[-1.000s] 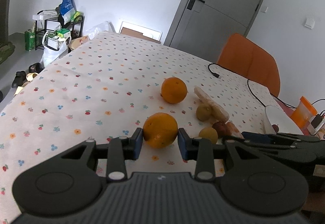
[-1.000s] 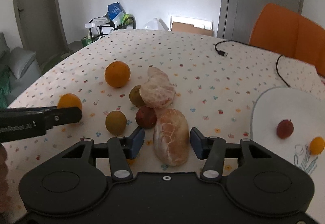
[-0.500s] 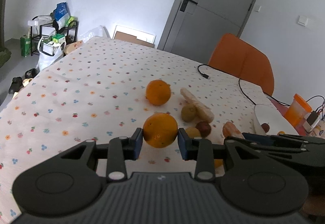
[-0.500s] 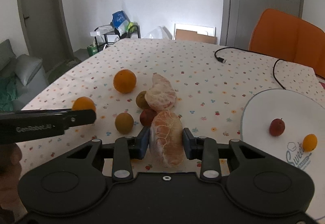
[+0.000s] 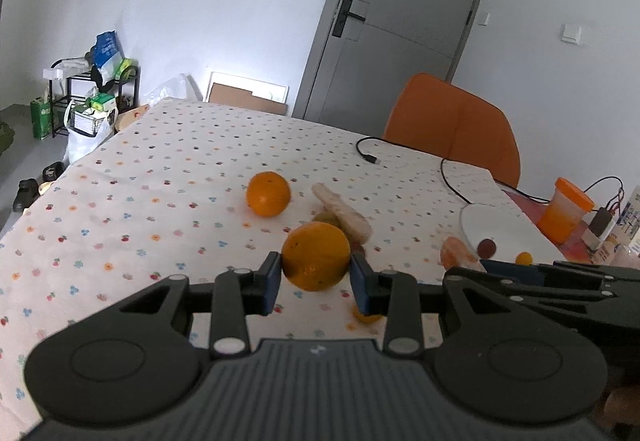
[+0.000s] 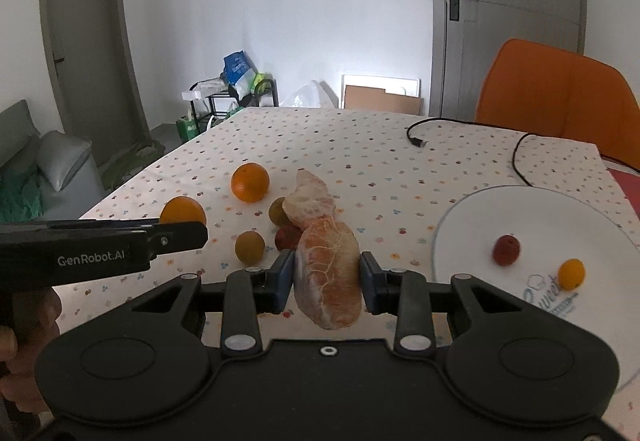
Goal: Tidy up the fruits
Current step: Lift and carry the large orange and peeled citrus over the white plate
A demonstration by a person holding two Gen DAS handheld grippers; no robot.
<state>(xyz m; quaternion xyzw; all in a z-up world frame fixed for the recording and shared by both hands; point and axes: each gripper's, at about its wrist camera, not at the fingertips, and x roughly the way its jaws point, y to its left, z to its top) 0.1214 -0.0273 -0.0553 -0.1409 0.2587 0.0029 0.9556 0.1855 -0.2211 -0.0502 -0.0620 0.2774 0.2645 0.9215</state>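
Your left claw [image 5: 316, 275] grips a whole orange [image 5: 316, 256] between its blue pads, held clear above the flower-dotted tabletop [image 5: 160, 177]. Your right claw [image 6: 327, 275] is clamped on a peeled citrus half [image 6: 330, 277], also lifted off the cloth. A second orange [image 6: 250, 183], another peeled piece [image 6: 308, 201] and three small fruits lie clustered mid-table. To the right, a white plate [image 6: 480, 209] carries a small red fruit [image 6: 506, 250] and a small orange one [image 6: 571, 273].
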